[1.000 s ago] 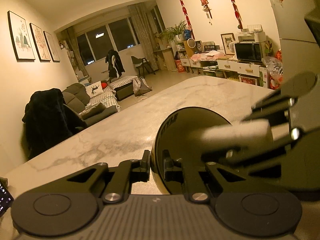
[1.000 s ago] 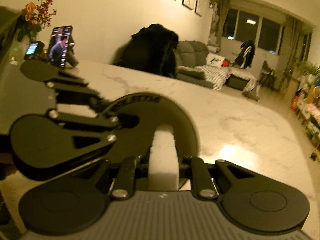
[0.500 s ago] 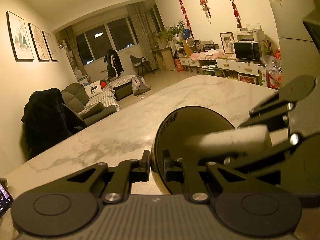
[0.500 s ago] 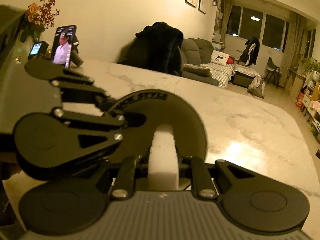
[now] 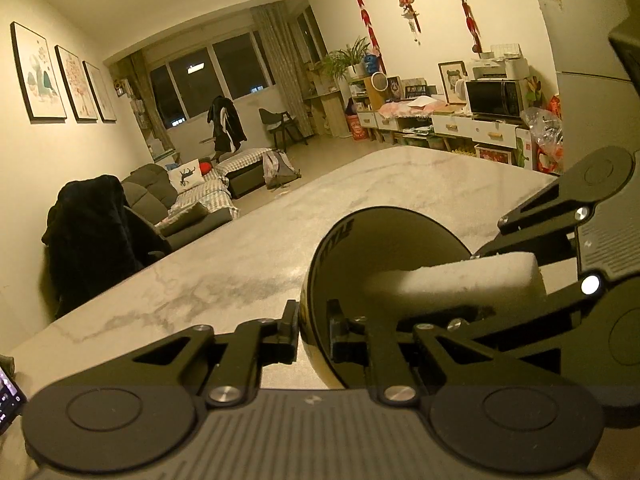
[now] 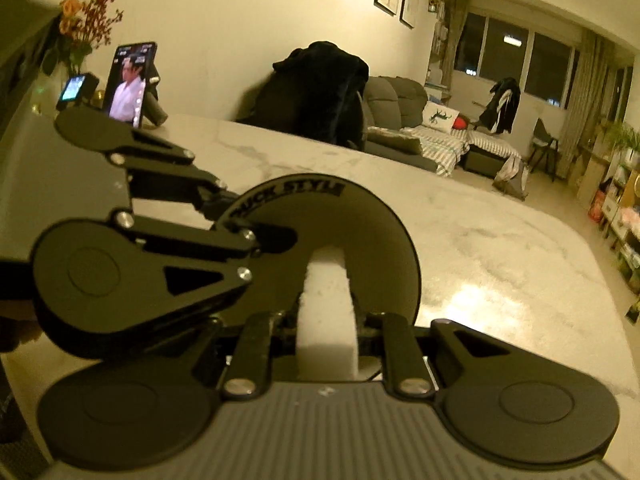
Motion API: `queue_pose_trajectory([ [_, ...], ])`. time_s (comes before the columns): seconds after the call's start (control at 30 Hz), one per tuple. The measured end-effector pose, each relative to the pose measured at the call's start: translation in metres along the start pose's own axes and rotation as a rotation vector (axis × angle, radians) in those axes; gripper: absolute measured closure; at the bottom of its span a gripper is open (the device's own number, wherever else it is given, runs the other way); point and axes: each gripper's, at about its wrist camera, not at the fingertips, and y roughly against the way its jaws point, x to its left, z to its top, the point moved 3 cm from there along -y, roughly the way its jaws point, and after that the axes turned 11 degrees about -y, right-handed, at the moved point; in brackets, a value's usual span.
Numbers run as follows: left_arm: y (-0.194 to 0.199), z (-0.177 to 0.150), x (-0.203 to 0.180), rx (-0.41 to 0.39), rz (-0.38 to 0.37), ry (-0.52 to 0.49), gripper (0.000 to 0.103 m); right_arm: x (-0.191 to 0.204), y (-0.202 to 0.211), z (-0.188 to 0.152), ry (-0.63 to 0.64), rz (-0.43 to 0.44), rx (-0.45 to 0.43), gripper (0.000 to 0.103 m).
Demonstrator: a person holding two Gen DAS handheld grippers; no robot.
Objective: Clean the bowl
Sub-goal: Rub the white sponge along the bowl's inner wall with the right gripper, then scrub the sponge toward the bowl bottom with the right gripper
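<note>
So the black bowl (image 5: 384, 264) is tipped up on its side above the marble table (image 5: 248, 264), near the edge closest to the person, open face turned toward the right tongs. The left tongs (image 5: 314, 334) are pinched down on the bowl's rim, one finger on the outside wall and one inside, gap barely wider than the wall itself. That's what is keeping it up off the table as far as I can see.

The right tongs (image 6: 326, 322) are clamped tight on a white sponge block (image 6: 326, 304), and the front end of the sponge pokes into the bowl (image 6: 332, 232), right up against the inner surface. From the left wrist view the same sponge (image 5: 472, 280) comes in from the right side and reaches into the bowl's hollow. There's lettering along the bowl's rim, something like "STYLE".

Over by the far left corner of the table a phone (image 6: 130, 84) is propped up with its screen lit, next to a vase of flowers (image 6: 82, 24). A dark coat (image 6: 320, 88) is draped over a chair at the far edge of the table.
</note>
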Motion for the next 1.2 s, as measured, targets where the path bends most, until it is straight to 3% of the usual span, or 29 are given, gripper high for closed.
queue_pose_trajectory([
  [0.27,-0.002,0.002,0.000,0.002,-0.002,0.001,0.088,-0.011,0.004,0.012,-0.001,-0.040,-0.027,0.086],
  [0.53,0.004,-0.006,0.010,0.017,-0.021,0.037,0.082,-0.004,0.001,0.001,0.014,-0.013,0.016,0.086],
  [0.73,0.001,-0.023,0.030,0.070,-0.120,0.266,0.083,-0.010,0.007,0.006,-0.016,-0.020,-0.020,0.085],
  [0.87,0.005,-0.029,0.041,0.072,-0.131,0.341,0.086,-0.008,0.008,0.006,-0.014,-0.008,-0.031,0.085],
  [1.03,0.013,-0.029,0.047,0.065,-0.103,0.277,0.089,-0.002,0.010,0.007,0.008,0.004,-0.041,0.084],
  [1.2,0.021,-0.032,0.051,0.086,-0.029,0.179,0.094,0.010,0.010,0.008,0.018,0.047,-0.052,0.083],
])
